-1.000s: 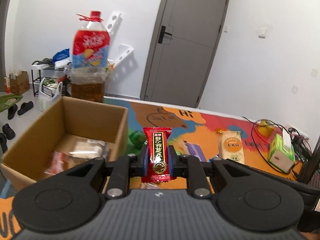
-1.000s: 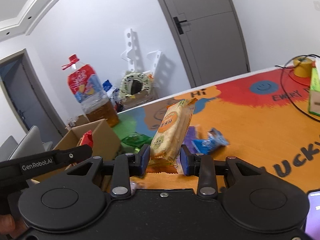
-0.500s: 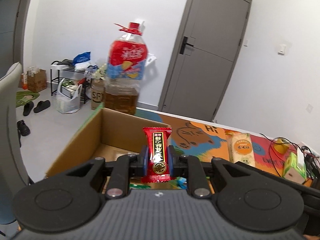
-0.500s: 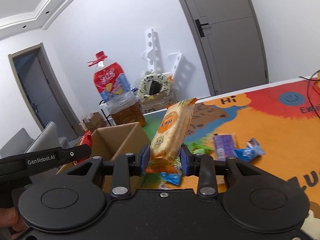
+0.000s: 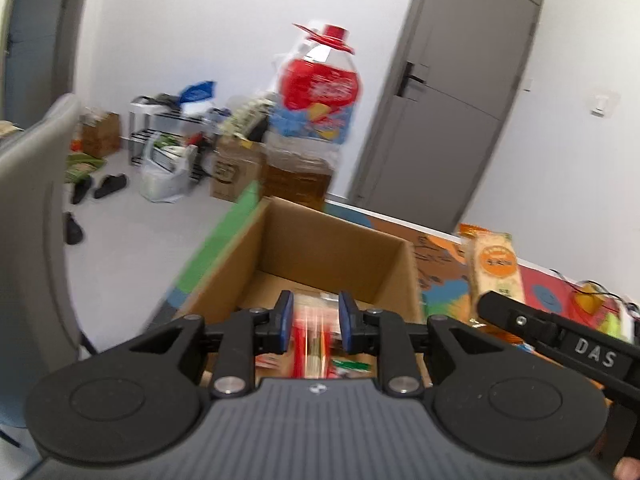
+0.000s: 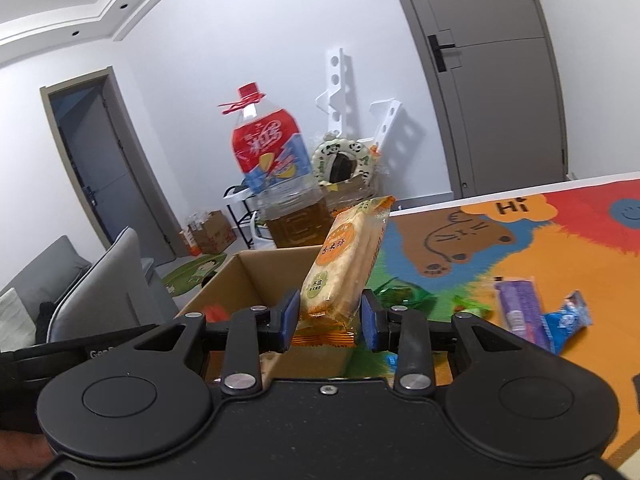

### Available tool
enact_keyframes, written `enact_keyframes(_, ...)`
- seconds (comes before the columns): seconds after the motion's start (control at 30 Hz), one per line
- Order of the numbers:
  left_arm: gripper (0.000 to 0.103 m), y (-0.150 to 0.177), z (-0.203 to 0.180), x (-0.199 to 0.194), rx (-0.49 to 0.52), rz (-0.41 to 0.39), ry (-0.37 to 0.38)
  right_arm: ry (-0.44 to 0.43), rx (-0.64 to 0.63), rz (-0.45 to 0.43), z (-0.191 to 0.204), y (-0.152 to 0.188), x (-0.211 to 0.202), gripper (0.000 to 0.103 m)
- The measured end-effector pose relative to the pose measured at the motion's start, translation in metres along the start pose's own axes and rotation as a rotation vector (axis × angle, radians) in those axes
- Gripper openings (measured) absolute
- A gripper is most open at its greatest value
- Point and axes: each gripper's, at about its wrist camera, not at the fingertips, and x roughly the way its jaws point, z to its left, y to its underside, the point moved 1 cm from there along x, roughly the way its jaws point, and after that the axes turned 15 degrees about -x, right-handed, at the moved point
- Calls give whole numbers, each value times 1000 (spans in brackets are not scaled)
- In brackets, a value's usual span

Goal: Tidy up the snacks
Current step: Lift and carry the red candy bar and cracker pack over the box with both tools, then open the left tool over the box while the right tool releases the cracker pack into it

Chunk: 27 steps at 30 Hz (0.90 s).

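Observation:
An open cardboard box (image 5: 332, 248) stands at the table's left end; it also shows in the right wrist view (image 6: 256, 276). My left gripper (image 5: 314, 326) hangs over the box with its jaws parted. A red snack packet (image 5: 312, 344), blurred, is dropping between them into the box, where other packets lie. My right gripper (image 6: 330, 318) is shut on a long orange cracker pack (image 6: 346, 258), held upright beside the box; the pack also shows in the left wrist view (image 5: 496, 268).
A big oil bottle with a red label (image 5: 312, 120) stands behind the box. Green (image 6: 404, 294), purple (image 6: 520, 312) and blue (image 6: 568, 318) packets lie on the colourful mat (image 6: 560, 248). A grey chair (image 5: 28, 216) is at the left.
My left gripper moved over the box, opened and let go of the red packet, which is falling in. My right gripper carried the cracker pack closer to the box.

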Motion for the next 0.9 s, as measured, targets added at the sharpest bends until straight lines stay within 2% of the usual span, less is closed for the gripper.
enact_keyframes(0.2, 26, -12, 17, -7, -27, -20, -16, -30, -21, 9, 17, -5, 12, 34)
enact_keyframes(0.57, 50, -21, 43, -13, -56, -36, -43, -89, -53, 32, 46, -9, 34, 34)
enact_keyframes(0.63, 52, -21, 49, -14, -63, -34, -50, -101, -53, 41, 51, -9, 41, 34)
enact_keyframes(0.8, 63, -26, 59, -11, -78, -36, -62, -158, -38, 60, 62, -8, 52, 34)
enact_keyframes(0.87, 66, -26, 61, -12, -85, -41, -62, -211, -32, 70, 66, -8, 54, 36)
enact_keyframes(0.9, 67, -26, 62, -13, -89, -42, -64, -228, -25, 77, 67, -8, 54, 44)
